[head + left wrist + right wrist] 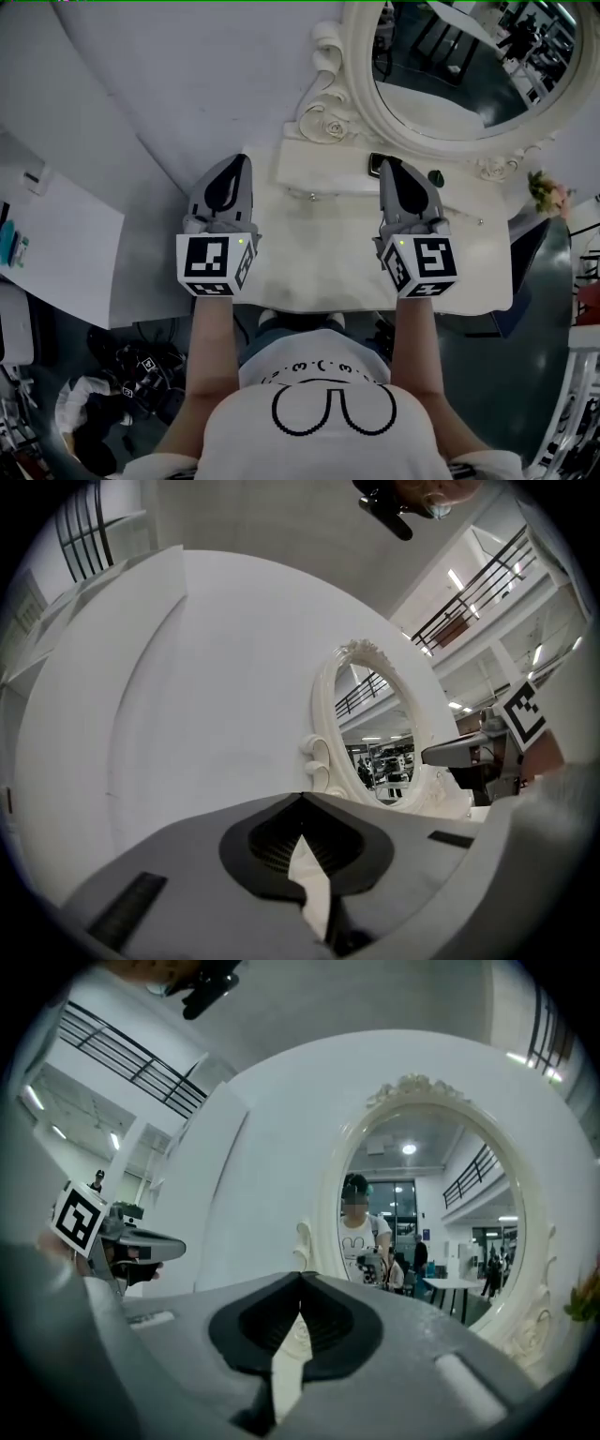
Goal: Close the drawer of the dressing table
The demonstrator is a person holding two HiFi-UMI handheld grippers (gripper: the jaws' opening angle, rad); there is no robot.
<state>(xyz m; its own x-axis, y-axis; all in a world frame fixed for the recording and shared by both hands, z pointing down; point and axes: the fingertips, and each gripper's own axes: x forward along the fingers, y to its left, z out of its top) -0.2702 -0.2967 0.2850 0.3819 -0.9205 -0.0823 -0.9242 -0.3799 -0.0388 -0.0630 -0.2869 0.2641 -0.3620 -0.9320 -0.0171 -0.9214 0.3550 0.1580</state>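
Standing by the white dressing table (309, 272), I see 2 grippers held level above its top. The left gripper (240, 161), at centre left of the head view, has its jaws pressed together with nothing between them. The right gripper (387, 166), at centre right, is likewise closed and empty. The drawer (328, 180) sits at upper centre under the oval mirror (450, 84). Its front, with a small knob, looks pushed in.

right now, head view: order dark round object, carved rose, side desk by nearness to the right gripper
1. dark round object, just right of the right gripper
2. carved rose, left of mirror base
3. side desk, far left
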